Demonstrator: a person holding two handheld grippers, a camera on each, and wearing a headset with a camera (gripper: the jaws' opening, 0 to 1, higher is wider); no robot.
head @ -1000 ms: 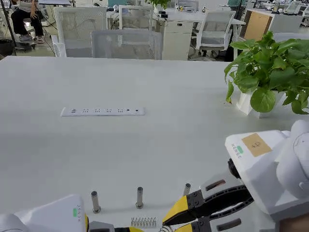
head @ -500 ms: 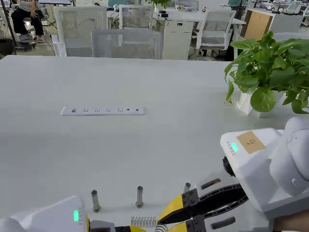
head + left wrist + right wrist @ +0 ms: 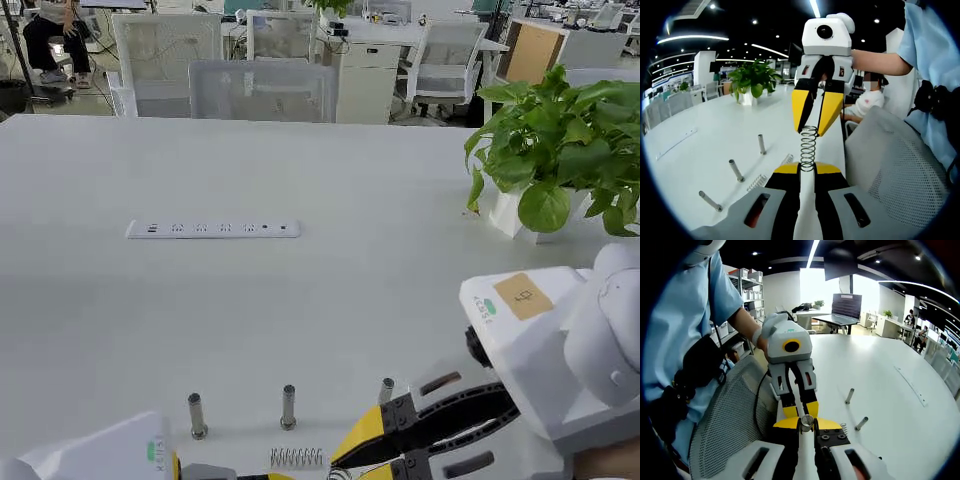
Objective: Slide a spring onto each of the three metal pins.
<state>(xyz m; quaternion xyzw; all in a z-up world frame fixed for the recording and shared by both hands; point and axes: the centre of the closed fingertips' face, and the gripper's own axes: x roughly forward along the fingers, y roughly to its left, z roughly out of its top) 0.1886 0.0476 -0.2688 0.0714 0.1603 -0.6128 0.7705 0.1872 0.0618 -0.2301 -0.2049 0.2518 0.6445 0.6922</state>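
Steel spring (image 3: 808, 147) is clamped at opposite ends by left gripper (image 3: 807, 168) and right gripper (image 3: 807, 425).

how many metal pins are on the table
3, standing in a row on the table: left pin, middle pin, right pin. All look bare; none seems hidden.

A: Colours on left gripper (image 3: 807, 169), right gripper (image 3: 812, 129)?
B: Same on both: yellow tips, black jaws, white bodies.
A: And spring (image 3: 808, 145), pins (image 3: 288, 405)?
B: Silver coil, dull grey metal.
A: Rest?
B: White table (image 3: 300, 300), green plant (image 3: 560, 130), white pot (image 3: 508, 212), light blue sleeve (image 3: 927, 45), pale grey mesh chair (image 3: 900, 165).
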